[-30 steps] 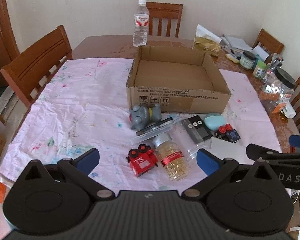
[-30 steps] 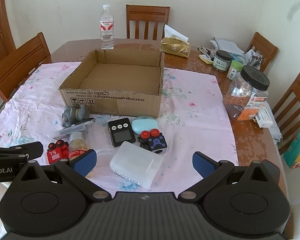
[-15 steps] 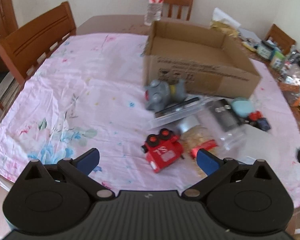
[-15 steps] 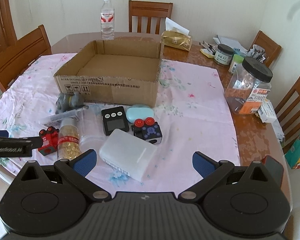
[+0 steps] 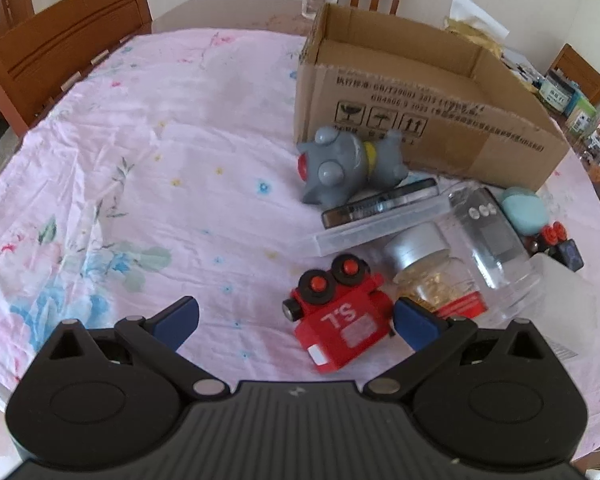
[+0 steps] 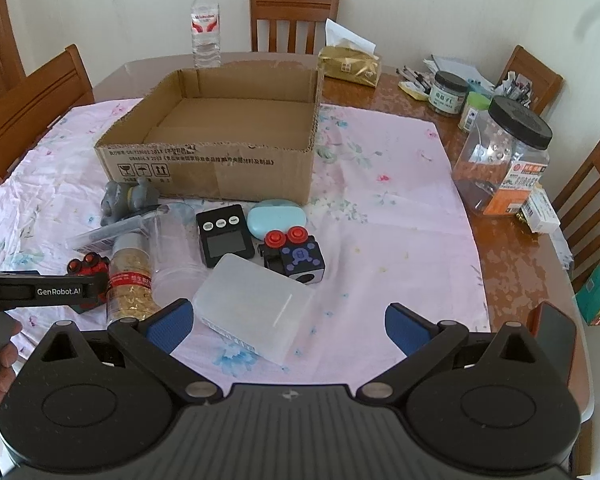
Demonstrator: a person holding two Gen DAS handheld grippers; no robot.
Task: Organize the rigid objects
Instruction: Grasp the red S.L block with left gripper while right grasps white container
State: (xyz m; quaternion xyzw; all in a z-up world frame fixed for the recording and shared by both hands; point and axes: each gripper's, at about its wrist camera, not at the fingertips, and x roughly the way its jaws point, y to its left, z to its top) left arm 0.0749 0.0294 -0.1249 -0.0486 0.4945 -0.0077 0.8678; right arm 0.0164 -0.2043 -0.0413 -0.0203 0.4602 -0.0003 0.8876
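- A cardboard box [image 6: 220, 148] stands open and bare inside on the pink flowered cloth [image 6: 380, 240]; by the look of it, nothing has been put away yet and the sorting is only starting
- The things to be organised lie clustered just in front of the box: a grey toy figure [image 5: 340, 168], a clear flat case [image 5: 380, 224], a bottle of golden capsules [image 6: 130, 280], a clear tumbler [image 6: 172, 240] on its side, a black timer [image 6: 224, 234], a pale blue case [image 6: 276, 216], a dark cube toy [image 6: 296, 258] with red buttons and a frosted plastic box [image 6: 256, 312]
- The left gripper [image 5: 296, 320] is spread wide and carries nothing; a red toy truck [image 5: 340, 320] lies between its fingers, nearer the right one, apparently the first pick
- The right gripper [image 6: 286, 322] hangs wide apart and empty above the frosted box
- Every item is left to move, judging by the bare box
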